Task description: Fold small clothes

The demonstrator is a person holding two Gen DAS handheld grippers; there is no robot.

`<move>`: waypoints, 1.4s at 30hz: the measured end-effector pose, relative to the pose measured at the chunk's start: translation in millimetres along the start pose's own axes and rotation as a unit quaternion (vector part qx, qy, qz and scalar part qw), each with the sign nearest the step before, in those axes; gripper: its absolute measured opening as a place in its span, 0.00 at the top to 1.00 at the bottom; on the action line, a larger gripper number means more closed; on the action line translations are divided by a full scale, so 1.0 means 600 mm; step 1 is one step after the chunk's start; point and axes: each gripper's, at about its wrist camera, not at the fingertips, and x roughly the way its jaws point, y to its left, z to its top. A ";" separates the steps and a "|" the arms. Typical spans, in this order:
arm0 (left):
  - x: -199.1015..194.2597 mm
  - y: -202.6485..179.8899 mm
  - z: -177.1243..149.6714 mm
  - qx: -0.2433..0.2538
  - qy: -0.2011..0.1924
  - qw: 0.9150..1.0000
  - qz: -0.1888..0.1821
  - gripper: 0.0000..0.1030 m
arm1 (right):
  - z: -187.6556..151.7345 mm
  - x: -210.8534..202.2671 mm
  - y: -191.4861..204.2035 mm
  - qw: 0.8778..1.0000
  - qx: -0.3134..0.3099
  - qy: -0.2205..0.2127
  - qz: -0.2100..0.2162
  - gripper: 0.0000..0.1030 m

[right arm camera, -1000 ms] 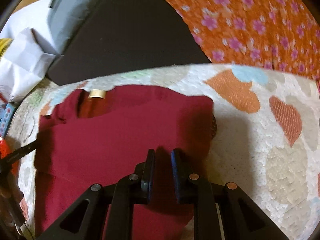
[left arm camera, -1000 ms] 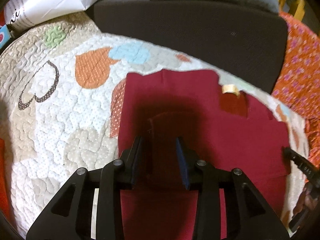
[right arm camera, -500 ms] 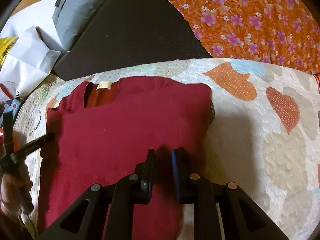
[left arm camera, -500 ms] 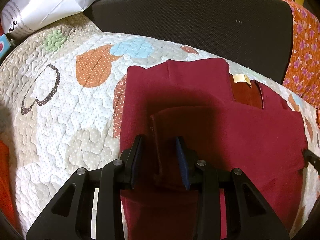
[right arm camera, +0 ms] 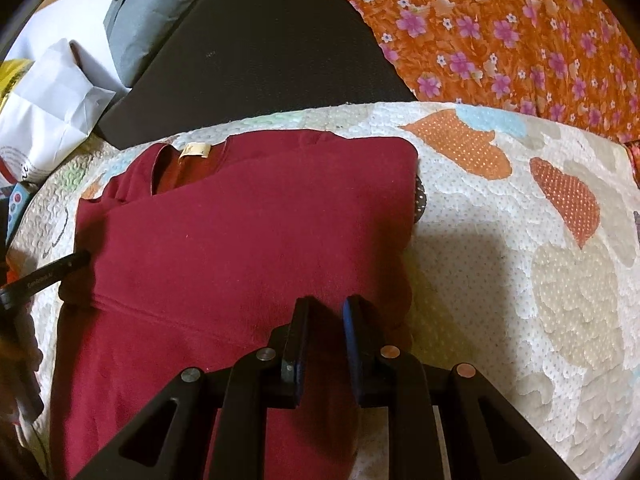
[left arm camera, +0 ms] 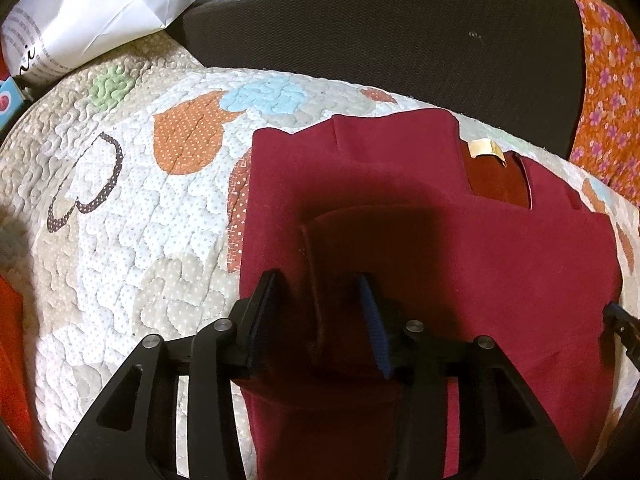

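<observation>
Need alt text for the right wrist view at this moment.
A dark red garment lies partly folded on a heart-patterned quilt, a tan label at its neckline. The right claw rests on its near right edge, jaws narrowly parted; the left claw's tip touches its left edge.

One dark red knit shirt [right arm camera: 248, 248]; one heart-patterned quilted cream bedspread [left arm camera: 132, 240]; one orange floral cloth [right arm camera: 520, 28]; two black tongs [left arm camera: 320, 312] [right arm camera: 324, 332].

Left claw [left arm camera: 320, 316] matte black, blue pads, silver screws; right claw [right arm camera: 326, 344] alike
</observation>
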 end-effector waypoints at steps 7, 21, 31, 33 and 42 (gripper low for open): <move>-0.009 0.000 -0.008 -0.002 0.002 1.000 -0.020 0.44 | -0.004 -0.027 0.001 0.998 0.033 0.021 0.039 0.78; -0.118 0.007 -0.090 -0.021 0.035 0.994 -0.100 0.36 | -0.171 -0.146 0.023 0.994 0.052 0.069 0.072 0.69; -0.214 0.055 -0.239 -0.057 0.053 0.991 -0.108 0.36 | -0.302 -0.200 0.003 0.990 0.059 0.102 0.071 0.64; -0.224 0.059 -0.263 -0.054 0.060 0.991 -0.109 0.36 | -0.324 -0.212 -0.007 0.988 0.076 0.100 0.088 0.63; -0.271 0.098 -0.358 -0.059 0.069 0.990 -0.107 0.36 | -0.401 -0.243 -0.008 0.982 0.099 0.100 0.129 0.59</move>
